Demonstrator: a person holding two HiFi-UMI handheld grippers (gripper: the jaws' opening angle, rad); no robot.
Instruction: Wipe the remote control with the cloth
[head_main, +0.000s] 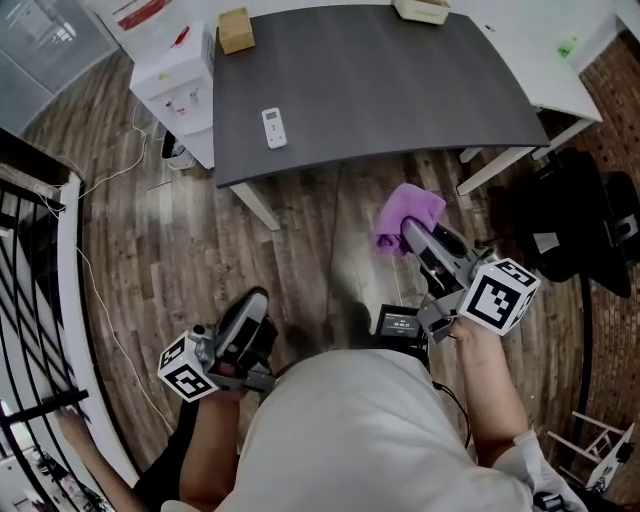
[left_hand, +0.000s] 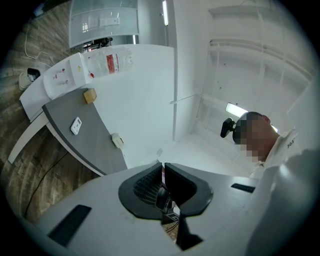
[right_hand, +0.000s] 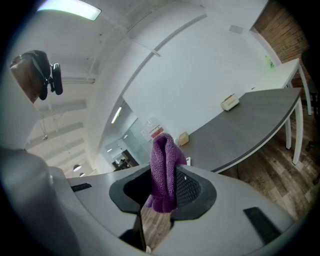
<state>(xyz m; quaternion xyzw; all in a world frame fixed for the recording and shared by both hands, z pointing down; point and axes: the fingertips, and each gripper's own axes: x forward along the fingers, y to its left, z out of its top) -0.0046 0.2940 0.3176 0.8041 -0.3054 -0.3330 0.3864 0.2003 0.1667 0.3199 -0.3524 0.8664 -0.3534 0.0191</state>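
**Standing clear of the table, cloth in the right tool**

A wood-plank floor (head_main: 300, 250) runs under a dark grey table with a curved front edge (head_main: 400, 90). A white table (head_main: 540, 50) adjoins its far and right sides, and a red brick wall (head_main: 615, 70) closes the room at the right. A white water dispenser (head_main: 175, 85) stands against the grey table's left edge. A black metal railing (head_main: 30, 280) borders the floor at the left, and a black chair (head_main: 580, 225) stands off the table's front right corner.

The small white remote control (head_main: 274, 128) lies flat on the grey table close to its left edge, about midway between the far and front edges. A small brown cardboard box (head_main: 236, 30) sits at the far left corner, and a cream-coloured box (head_main: 421, 9) sits at the far edge. The rest of the grey top is bare.

Both tools are held over the floor, short of the table's front edge and well apart from the remote control. The right gripper (head_main: 410, 235) pinches a purple terry cloth (head_main: 408, 215), a bunched fold of which stands up between its jaws. The left gripper (head_main: 252, 305) is lower and to the left, with its jaws pressed together on nothing.
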